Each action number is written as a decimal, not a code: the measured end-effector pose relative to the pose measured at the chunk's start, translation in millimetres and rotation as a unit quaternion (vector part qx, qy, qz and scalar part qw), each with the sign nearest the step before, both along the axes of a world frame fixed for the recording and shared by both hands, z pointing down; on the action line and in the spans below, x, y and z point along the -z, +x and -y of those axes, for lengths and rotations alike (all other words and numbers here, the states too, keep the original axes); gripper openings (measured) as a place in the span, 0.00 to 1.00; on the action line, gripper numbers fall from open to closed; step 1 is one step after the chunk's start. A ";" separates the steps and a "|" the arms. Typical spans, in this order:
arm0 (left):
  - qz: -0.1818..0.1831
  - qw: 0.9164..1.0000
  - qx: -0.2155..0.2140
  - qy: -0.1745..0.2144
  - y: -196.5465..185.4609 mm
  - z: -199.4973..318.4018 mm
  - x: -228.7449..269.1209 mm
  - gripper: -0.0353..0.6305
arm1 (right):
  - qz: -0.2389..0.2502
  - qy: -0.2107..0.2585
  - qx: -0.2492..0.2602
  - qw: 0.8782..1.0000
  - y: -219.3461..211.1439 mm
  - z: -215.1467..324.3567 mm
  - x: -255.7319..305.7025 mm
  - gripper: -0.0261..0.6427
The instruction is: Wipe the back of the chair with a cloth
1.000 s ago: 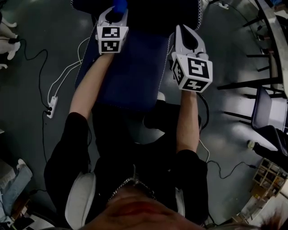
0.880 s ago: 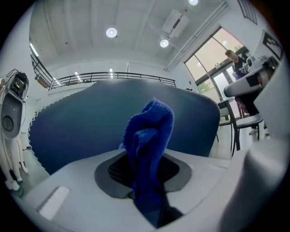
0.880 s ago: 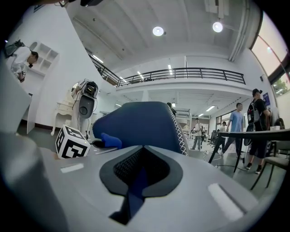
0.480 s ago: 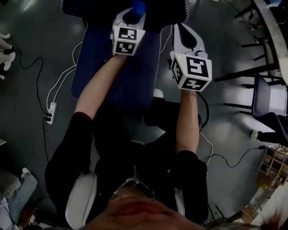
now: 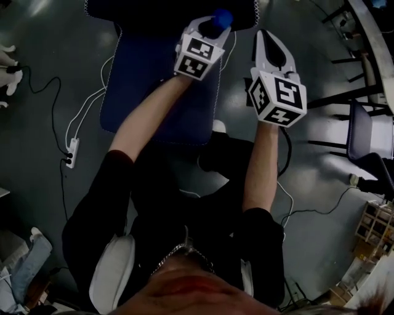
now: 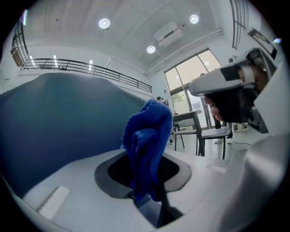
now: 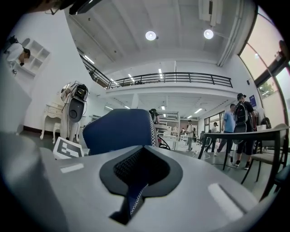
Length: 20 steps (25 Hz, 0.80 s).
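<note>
The blue chair back (image 5: 157,80) lies below me in the head view, its dark top edge (image 5: 166,12) at the frame's top. My left gripper (image 5: 212,27) is shut on a bunched blue cloth (image 5: 222,17) at the right part of that top edge. In the left gripper view the cloth (image 6: 147,136) stands up from the jaws beside the chair back (image 6: 59,122). My right gripper (image 5: 266,38) hovers just right of the chair, shut and holding nothing. In the right gripper view the chair back (image 7: 120,131) stands a little ahead and left of the right gripper (image 7: 131,204).
A power strip (image 5: 72,152) and white cables (image 5: 92,98) lie on the floor left of the chair. Black chairs and a table (image 5: 363,135) stand at the right. The chair's dark base (image 5: 225,157) sits near my arms. People (image 7: 240,122) stand far off at the right.
My left gripper has slid to the right along the chair's top edge with the cloth. The right gripper has shifted slightly right, away from the chair's side.
</note>
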State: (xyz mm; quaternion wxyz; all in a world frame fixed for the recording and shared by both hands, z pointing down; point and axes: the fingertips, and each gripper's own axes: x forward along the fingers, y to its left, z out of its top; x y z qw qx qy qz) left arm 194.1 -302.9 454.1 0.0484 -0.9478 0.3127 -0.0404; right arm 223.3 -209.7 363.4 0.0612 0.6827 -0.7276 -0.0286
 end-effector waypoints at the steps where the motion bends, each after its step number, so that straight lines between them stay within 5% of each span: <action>1: -0.005 1.000 -0.008 0.006 0.1 -4.8 2.5 0.23 | 0.000 0.000 -0.002 1.000 3.4 -0.2 0.9 0.04; 5: -0.011 0.999 -0.003 0.038 -32.6 -13.6 12.9 0.23 | -0.002 0.003 0.006 1.000 -5.1 6.1 2.1 0.04; 10: 0.034 0.996 0.060 0.061 -115.8 2.2 2.7 0.23 | -0.008 -0.005 0.043 0.999 -38.8 22.4 -8.8 0.04; 20: 0.052 0.971 0.233 0.010 -272.9 75.1 -31.4 0.23 | -0.016 -0.025 0.103 0.994 -91.9 51.9 -26.6 0.04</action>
